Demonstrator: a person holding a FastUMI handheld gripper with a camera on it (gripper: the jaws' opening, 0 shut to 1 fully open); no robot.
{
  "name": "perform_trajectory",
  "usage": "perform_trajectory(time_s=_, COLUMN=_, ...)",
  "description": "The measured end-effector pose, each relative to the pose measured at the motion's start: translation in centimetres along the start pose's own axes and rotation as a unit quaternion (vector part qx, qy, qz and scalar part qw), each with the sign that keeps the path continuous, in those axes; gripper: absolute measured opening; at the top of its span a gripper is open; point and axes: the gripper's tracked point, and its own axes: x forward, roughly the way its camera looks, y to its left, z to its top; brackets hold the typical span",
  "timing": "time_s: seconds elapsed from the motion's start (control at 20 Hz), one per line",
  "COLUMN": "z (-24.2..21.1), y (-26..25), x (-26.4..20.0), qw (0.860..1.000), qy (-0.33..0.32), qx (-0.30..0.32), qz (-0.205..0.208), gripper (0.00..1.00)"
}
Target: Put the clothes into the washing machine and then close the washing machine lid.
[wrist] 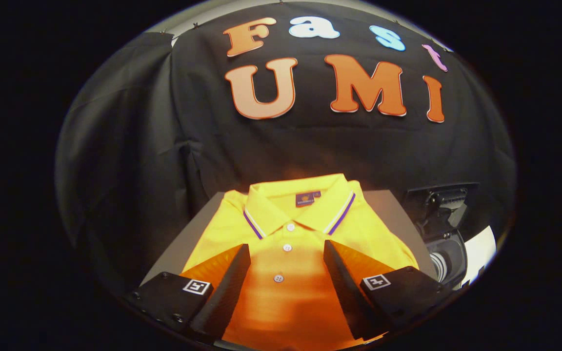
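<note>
Yellow polo shirt (288, 234), folded, hem cut off; gripper (287, 251) fingers spread above; indistinct washing machine (444, 229) at 3 o'clock.

Yellow polo shirt (288, 234), folded flat, buttoned, collar away, washing machine (444, 229) just beside it

This is a staged recording booth, not a lived-in home. A creased black cloth wall (164, 136), pinned along its top edge, fills the upper frame as a backdrop. At lower centre a plain grey tabletop (190, 234) displays a neatly folded yellow polo shirt (291, 229). At lower right sits a dark machine with an open lid (439, 214), its make unclear.
</note>
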Motion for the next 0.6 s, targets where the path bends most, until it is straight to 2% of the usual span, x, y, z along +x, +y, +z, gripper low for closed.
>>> perform_trajectory(time_s=0.1, z=-0.74, y=-0.09, x=0.15, qw=1.0, qy=0.016, qx=0.0, qz=-0.007, gripper=0.98)
perform_trajectory(time_s=0.25, z=-0.9, y=-0.15, x=0.22, qw=0.999, qy=0.022, qx=-0.039, qz=-0.011, gripper=0.97)
perform_trajectory(time_s=0.4, z=-0.91, y=0.08, x=0.24, qw=1.0, qy=0.019, qx=-0.021, qz=0.001, gripper=0.97)
perform_trajectory(time_s=0.6, z=-1.06, y=-0.36, x=-0.02, qw=0.998, qy=0.026, qx=-0.048, qz=0.022, gripper=0.93)
